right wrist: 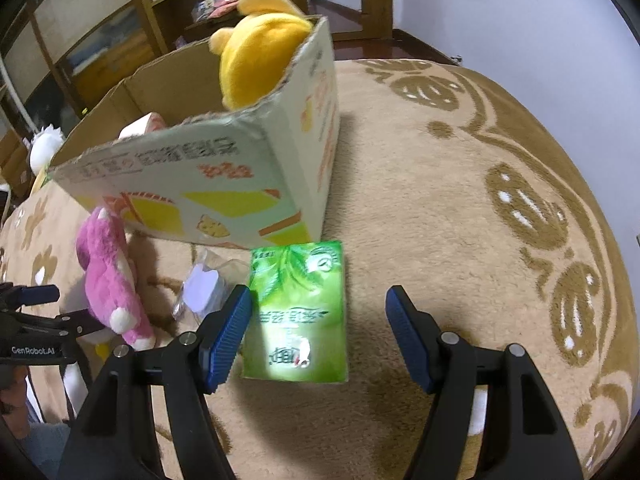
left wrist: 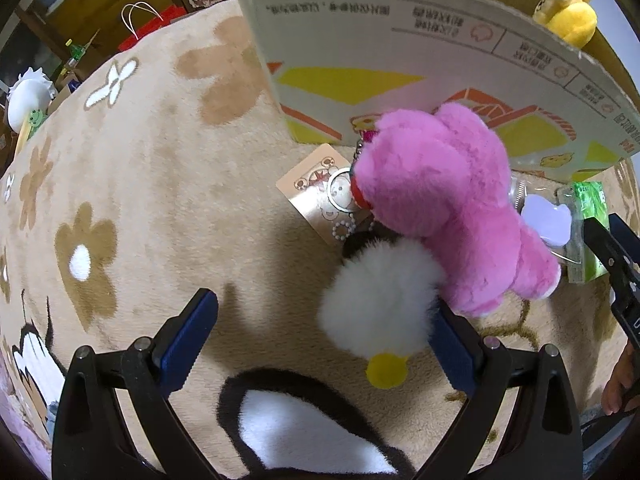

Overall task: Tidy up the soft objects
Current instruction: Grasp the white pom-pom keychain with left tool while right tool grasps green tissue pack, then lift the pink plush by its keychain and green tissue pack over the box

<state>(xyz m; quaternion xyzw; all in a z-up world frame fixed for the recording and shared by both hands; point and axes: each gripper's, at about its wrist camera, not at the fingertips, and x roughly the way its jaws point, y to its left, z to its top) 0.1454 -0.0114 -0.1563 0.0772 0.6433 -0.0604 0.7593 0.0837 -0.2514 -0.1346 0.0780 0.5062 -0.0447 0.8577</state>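
Note:
A pink plush bear lies on the beige carpet against the cardboard box; it also shows in the right wrist view. A white fluffy toy with a yellow tip lies beside it, just inside my open left gripper, touching the right finger. A yellow plush sits inside the box. A green tissue pack lies flat between the fingers of my open right gripper, near its left finger.
A gold card with a keyring lies by the pink bear. A clear bag with a pale purple item lies between the bear and the tissue pack. Wooden shelves stand behind. The carpet stretches to the right.

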